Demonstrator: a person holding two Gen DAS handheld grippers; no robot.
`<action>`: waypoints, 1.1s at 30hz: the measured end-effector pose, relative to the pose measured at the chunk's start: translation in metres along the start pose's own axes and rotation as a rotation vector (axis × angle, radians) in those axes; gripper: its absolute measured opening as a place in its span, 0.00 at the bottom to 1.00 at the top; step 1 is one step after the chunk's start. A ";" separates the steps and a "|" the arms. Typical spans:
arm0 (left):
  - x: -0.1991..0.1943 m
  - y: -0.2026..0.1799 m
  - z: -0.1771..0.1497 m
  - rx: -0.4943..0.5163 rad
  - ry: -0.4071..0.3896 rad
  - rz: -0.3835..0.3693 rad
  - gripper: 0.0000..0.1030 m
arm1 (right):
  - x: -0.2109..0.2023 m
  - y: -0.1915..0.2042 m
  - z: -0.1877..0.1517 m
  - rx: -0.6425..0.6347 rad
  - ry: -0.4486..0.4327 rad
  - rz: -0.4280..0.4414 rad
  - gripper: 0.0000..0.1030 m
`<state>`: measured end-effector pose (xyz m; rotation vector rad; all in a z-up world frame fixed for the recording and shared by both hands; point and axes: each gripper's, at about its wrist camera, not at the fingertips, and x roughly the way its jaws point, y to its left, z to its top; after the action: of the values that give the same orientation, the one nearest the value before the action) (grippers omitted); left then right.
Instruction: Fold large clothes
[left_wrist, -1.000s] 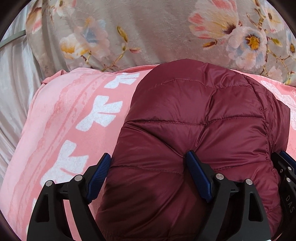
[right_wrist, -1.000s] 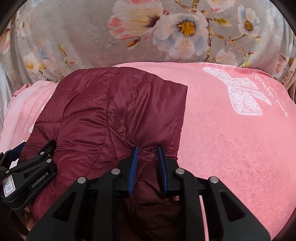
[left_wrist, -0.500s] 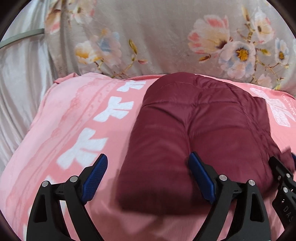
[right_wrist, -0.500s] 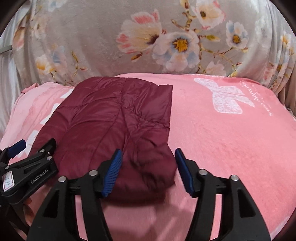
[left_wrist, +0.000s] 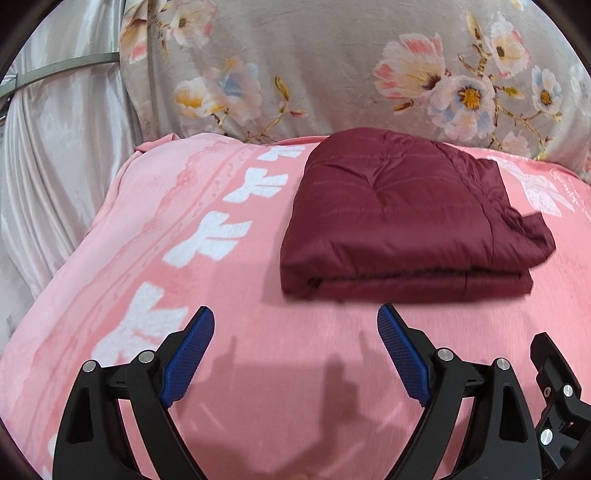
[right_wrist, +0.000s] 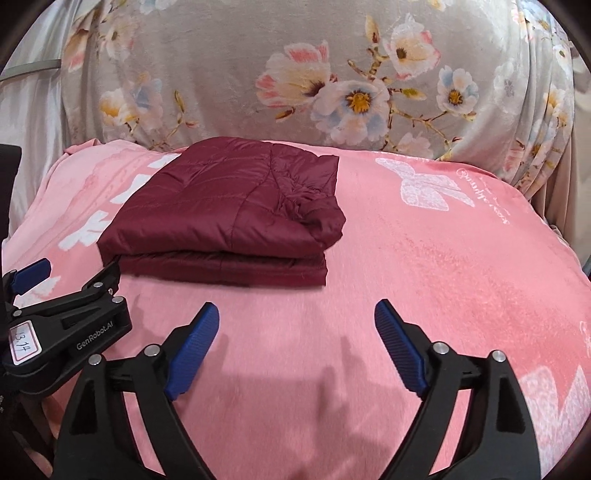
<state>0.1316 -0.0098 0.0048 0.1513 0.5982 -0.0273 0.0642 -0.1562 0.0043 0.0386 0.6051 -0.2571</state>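
From the left wrist, the left gripper (left_wrist: 295, 332) hangs spread wide and empty above the pink blanket (left_wrist: 122, 258); the maroon jacket (left_wrist: 402, 218) lies folded ahead, seemingly finished. From the right wrist, the right gripper (right_wrist: 297, 330) gapes equally, holding nothing, short of the bundle's layered edge.

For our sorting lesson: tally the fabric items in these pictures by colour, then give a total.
Maroon: 1, folded jacket
Pink: 1, blanket
Grey floral: 1, cover
Silvery white: 1, curtain
Total: 4
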 end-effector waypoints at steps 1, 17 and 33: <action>-0.003 -0.001 -0.003 0.005 0.000 0.001 0.85 | -0.002 -0.001 -0.002 0.004 0.005 0.000 0.83; -0.023 -0.003 -0.023 0.038 0.017 0.025 0.85 | -0.011 -0.013 -0.019 0.032 0.062 -0.002 0.84; -0.025 -0.007 -0.024 0.051 0.009 0.025 0.85 | -0.011 -0.013 -0.019 0.017 0.058 -0.009 0.84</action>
<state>0.0974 -0.0139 -0.0014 0.2084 0.6048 -0.0178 0.0413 -0.1643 -0.0044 0.0603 0.6607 -0.2703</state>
